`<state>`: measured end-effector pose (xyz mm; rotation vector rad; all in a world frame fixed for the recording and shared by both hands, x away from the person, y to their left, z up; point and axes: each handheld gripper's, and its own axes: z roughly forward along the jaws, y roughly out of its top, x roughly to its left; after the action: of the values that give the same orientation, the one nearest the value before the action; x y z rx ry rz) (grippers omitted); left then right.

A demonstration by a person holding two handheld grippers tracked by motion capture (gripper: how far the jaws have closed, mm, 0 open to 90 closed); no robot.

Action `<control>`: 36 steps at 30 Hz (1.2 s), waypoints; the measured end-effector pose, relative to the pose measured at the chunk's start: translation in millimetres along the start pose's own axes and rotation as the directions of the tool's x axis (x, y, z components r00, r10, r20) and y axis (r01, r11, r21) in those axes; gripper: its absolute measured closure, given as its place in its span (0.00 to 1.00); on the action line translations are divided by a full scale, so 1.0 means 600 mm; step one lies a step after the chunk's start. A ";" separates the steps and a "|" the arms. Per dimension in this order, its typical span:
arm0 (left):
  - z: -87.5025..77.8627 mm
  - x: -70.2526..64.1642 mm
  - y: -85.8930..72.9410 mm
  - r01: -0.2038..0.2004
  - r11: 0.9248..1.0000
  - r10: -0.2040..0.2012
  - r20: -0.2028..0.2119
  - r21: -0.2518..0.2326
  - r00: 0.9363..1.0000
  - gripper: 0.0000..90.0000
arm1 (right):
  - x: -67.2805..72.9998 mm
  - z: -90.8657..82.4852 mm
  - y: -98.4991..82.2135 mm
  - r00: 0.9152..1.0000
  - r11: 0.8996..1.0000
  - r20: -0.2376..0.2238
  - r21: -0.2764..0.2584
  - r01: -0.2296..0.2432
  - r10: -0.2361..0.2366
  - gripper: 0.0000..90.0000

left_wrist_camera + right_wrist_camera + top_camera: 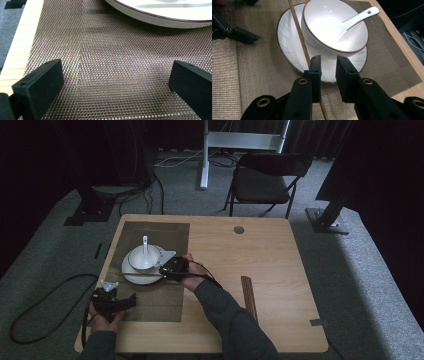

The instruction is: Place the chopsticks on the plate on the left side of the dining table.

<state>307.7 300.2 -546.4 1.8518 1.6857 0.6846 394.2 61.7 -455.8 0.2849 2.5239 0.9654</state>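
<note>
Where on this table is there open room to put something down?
The bare wood between the placemat and the chopstick bundle is free, up to the round hole. The mat's near half, beside the left tool, is open too. It is crowded around the plate, bowl and right tool.

- I see a black folding chair (265, 179) standing on the grey carpet beyond the table's far edge.
- A white metal frame (240, 142) stands behind it.
- Black cables (145, 195) trail across the floor at far left.
- A round grey grommet (239, 229) sits in the wooden tabletop (280, 270) near its far edge.
</note>
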 end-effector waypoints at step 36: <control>0.000 0.000 0.000 0.000 1.000 0.000 0.000 0.001 1.000 0.00 | -0.001 -0.107 -0.015 0.996 0.998 0.074 -0.034 -0.051 0.053 0.73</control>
<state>307.7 300.2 -546.4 1.8527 1.6858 0.6837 365.2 17.0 -418.8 0.3716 2.4417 0.9960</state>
